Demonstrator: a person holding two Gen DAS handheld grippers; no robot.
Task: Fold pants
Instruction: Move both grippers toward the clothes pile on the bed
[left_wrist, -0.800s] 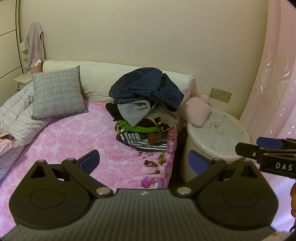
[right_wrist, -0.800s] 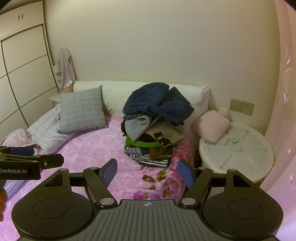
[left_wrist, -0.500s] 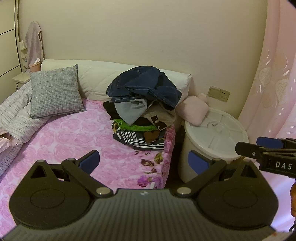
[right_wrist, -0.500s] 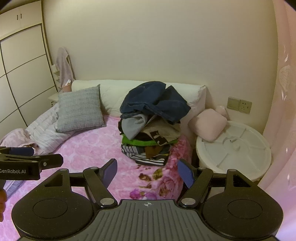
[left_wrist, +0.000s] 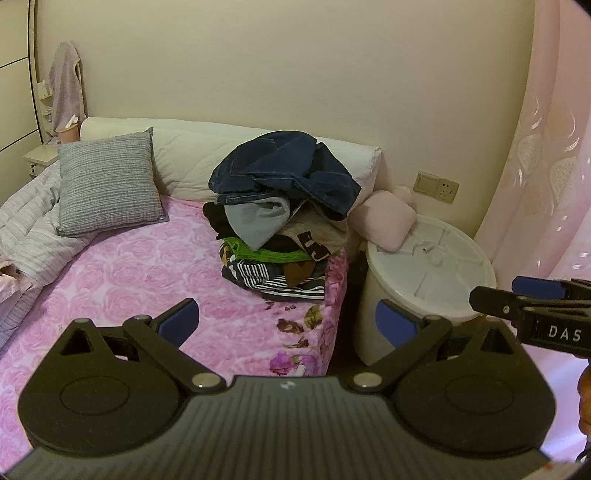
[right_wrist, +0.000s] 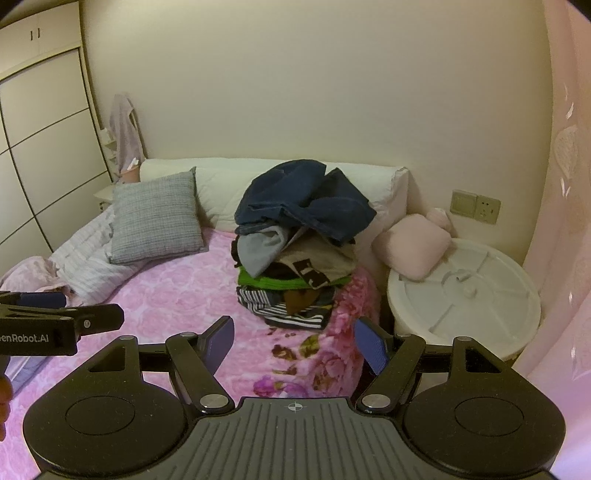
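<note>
Crumpled dark blue denim pants (left_wrist: 284, 173) (right_wrist: 306, 199) lie on top of a pile of clothes (left_wrist: 275, 254) (right_wrist: 291, 284) at the right end of the bed, against the white headboard cushion. My left gripper (left_wrist: 286, 321) is open and empty, well short of the pile, over the pink bedspread (left_wrist: 140, 273). My right gripper (right_wrist: 294, 341) is open too, nothing between its blue pads, also short of the pile. Each gripper shows at the edge of the other's view.
A grey pillow (left_wrist: 107, 184) and a striped duvet (left_wrist: 29, 229) lie at the left. A white round bin with a lid (left_wrist: 428, 269) (right_wrist: 465, 295) stands right of the bed, a pink cushion (left_wrist: 382, 219) leaning on it. Pink curtain (left_wrist: 546, 155) at the right.
Both views have shifted a little, so the clothes pile sits slightly further left and lower in the frames. Both grippers stay open and empty.
</note>
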